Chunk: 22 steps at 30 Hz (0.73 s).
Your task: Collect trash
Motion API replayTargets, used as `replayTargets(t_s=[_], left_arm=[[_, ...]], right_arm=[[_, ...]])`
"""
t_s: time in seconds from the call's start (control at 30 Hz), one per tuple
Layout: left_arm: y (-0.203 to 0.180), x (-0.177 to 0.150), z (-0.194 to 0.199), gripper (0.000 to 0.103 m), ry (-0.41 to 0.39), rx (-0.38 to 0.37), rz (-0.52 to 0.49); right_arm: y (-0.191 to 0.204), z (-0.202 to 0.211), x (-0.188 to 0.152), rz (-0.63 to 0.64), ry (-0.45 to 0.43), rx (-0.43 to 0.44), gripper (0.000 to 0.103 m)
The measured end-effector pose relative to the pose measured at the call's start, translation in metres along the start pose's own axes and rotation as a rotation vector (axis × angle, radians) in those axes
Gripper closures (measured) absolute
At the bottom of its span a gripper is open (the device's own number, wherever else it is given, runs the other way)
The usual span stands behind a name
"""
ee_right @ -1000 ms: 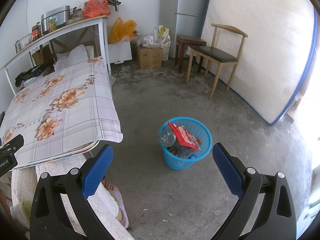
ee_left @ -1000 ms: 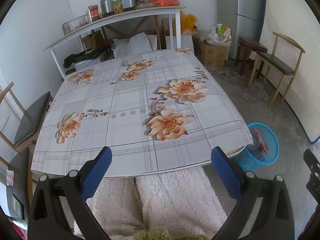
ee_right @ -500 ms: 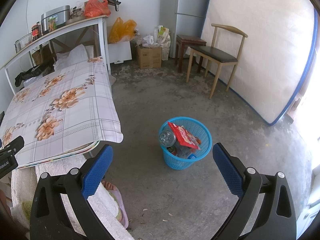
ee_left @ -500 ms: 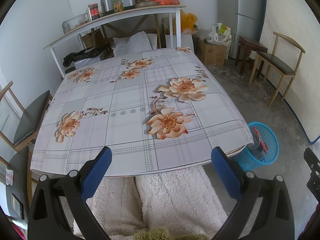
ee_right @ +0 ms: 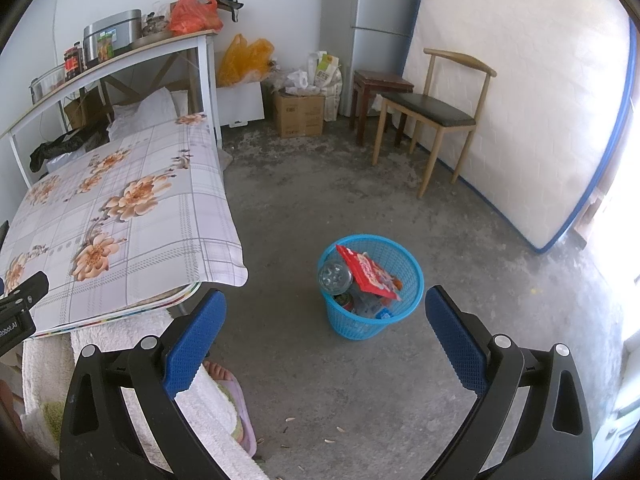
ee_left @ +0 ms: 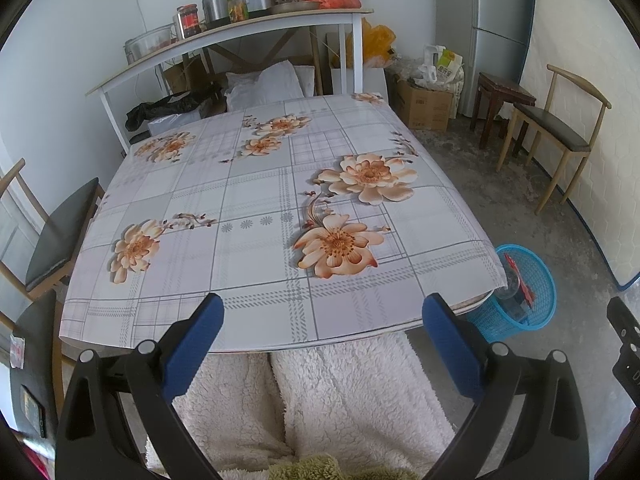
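A blue plastic basket [ee_right: 412, 276] stands on the concrete floor to the right of the table. It holds a clear bottle [ee_right: 335, 276], a red wrapper [ee_right: 370, 274] and other trash. The basket also shows in the left wrist view [ee_left: 540, 292], partly hidden behind the table corner. My right gripper [ee_right: 323, 322] is open and empty, held above the floor just in front of the basket. My left gripper [ee_left: 322, 326] is open and empty, held over the near edge of the floral tablecloth [ee_left: 248, 208]. No trash lies on the cloth.
A shelf [ee_left: 224, 28] with jars, a metal box and a red bag stands behind the table. A chair [ee_right: 436, 108], a stool [ee_right: 380, 80], a cardboard box [ee_right: 298, 114] and a fridge line the far wall. A mattress [ee_right: 520, 92] leans at the right. My legs are under the table.
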<state>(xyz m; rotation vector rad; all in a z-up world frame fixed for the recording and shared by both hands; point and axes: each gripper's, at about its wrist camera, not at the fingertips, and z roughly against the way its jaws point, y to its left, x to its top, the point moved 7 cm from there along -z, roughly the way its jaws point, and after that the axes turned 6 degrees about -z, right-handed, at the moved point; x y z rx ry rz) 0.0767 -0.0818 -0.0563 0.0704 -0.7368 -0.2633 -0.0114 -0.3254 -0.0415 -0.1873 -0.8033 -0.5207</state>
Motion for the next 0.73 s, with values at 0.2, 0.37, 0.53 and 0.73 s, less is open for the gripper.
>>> replayTargets(t_s=[0.2, 0.37, 0.53, 0.73], left_arm=[[-0.0002, -0.0002, 0.0003, 0.006, -0.001, -0.001, 0.001], [0.0002, 0.0004, 0.0005, 0.006, 0.000, -0.001, 0.001], [-0.0007, 0.0011, 0.0001, 0.006, 0.004, -0.004, 0.001], [-0.0013, 0.0004, 0.0000, 0.006, 0.006, -0.005, 0.002]], right_arm=[[-0.0004, -0.0004, 0.0002, 0.003, -0.001, -0.001, 0.007], [-0.0004, -0.0007, 0.0007, 0.003, -0.001, 0.000, 0.007], [-0.0005, -0.0006, 0.0008, 0.003, -0.001, -0.001, 0.007], [-0.0012, -0.0008, 0.0005, 0.004, 0.001, 0.001, 0.007]])
